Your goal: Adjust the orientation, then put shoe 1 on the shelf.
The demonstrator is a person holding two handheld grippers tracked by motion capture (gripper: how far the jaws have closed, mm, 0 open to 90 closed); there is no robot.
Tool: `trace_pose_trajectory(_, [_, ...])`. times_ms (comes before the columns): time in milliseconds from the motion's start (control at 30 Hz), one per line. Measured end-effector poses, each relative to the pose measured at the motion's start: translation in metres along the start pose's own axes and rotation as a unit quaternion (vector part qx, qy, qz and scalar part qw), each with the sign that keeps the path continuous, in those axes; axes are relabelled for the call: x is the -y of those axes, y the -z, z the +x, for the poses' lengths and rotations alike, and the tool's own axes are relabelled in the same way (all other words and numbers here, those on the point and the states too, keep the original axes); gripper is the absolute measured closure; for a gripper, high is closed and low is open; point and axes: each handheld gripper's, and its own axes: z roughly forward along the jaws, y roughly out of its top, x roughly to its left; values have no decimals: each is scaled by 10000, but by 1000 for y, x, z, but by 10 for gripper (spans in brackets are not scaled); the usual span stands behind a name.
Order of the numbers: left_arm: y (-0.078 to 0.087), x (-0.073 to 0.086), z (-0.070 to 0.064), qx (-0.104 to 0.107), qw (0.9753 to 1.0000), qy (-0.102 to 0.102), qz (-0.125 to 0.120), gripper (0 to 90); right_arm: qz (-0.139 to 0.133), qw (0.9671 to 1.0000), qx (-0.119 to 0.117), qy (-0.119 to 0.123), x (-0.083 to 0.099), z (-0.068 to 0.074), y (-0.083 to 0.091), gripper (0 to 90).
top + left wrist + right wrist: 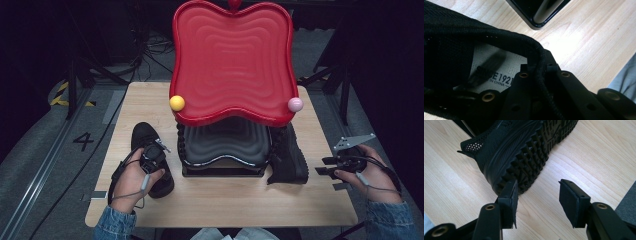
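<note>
Left shoe (150, 162) upright on table (225, 200), left of the rack base (225, 165), long axis running away from the person; left gripper (537, 68) jaws clamped on its collar rim. Second shoe (524, 152) on its side, leaning at the rack's right, sole facing right gripper (537, 192), whose jaws are apart, just short of the sole, nearest arm to it
</note>
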Motion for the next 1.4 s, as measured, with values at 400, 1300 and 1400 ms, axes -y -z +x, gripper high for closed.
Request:
trace_pose_trajectory(400, [20,-3,-3,-207,9997,60,-74,877,-79,9999,97,-61,4,-4,10,502])
trace_pose_trajectory(1300, [105,-23,-25,-210,9997,-141,19,868,-37,10000,-25,-71,4,-5,4,521])
trace_pose_trajectory(1400, [117,-25,-29,-199,9995,-254,-31,868,-21,10000,-47,-64,4,-4,3,524])
